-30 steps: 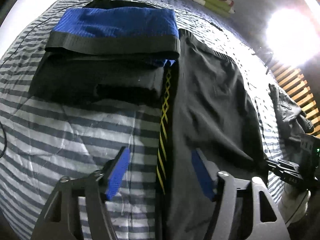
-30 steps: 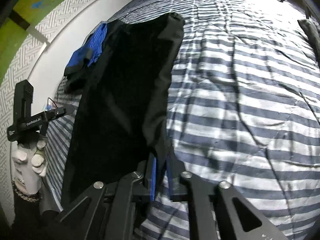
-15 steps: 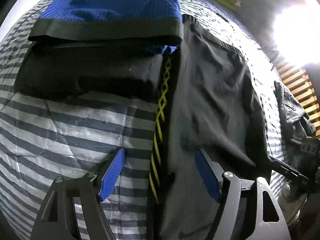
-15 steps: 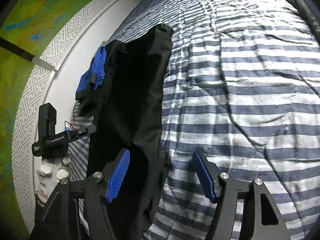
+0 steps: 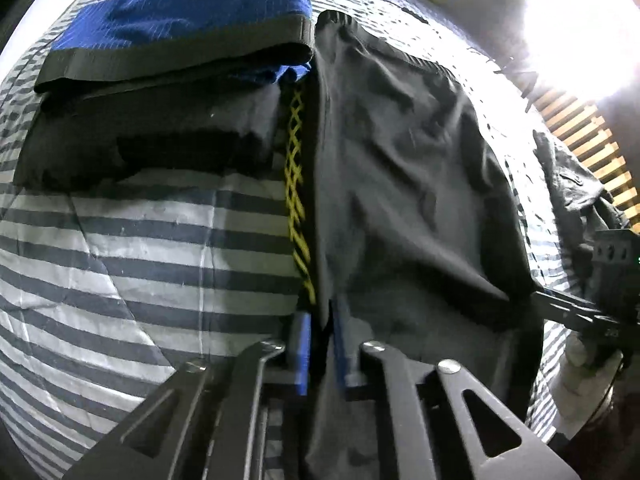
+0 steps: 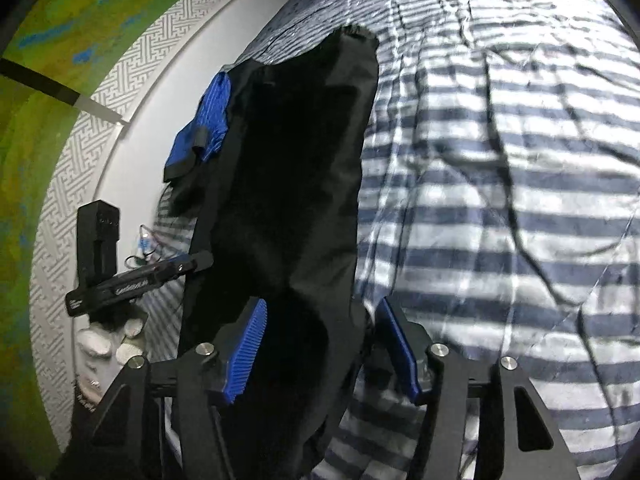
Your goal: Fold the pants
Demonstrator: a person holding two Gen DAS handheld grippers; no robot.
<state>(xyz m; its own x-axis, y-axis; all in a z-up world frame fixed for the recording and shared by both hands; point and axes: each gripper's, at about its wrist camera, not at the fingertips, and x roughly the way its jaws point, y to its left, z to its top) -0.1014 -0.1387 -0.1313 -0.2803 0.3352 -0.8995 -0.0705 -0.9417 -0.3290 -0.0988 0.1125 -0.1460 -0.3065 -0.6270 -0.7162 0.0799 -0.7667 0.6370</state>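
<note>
Black pants [image 5: 400, 180] with a yellow criss-cross side stripe [image 5: 296, 168] lie lengthwise on the striped bed cover. My left gripper [image 5: 320, 320] is shut on the near edge of the pants, right beside the stripe. In the right wrist view the same pants [image 6: 296, 160] run away from me as a dark strip. My right gripper [image 6: 322, 312] straddles their near end. Its jaws are closing, the cloth lies between the blue pads [image 6: 248, 344], and neither pad presses on it.
A folded blue and black garment [image 5: 180, 20] rests on a black folded one [image 5: 140, 132] at the far left of the striped bed cover [image 6: 500, 200]. Another dark garment [image 5: 572, 184] lies at the right near wooden slats. A patterned wall [image 6: 80, 184] borders the bed.
My left gripper has come down and closed on the pants' edge by the yellow stripe. My right gripper has let go of the cloth and its jaws now stand apart around it.
</note>
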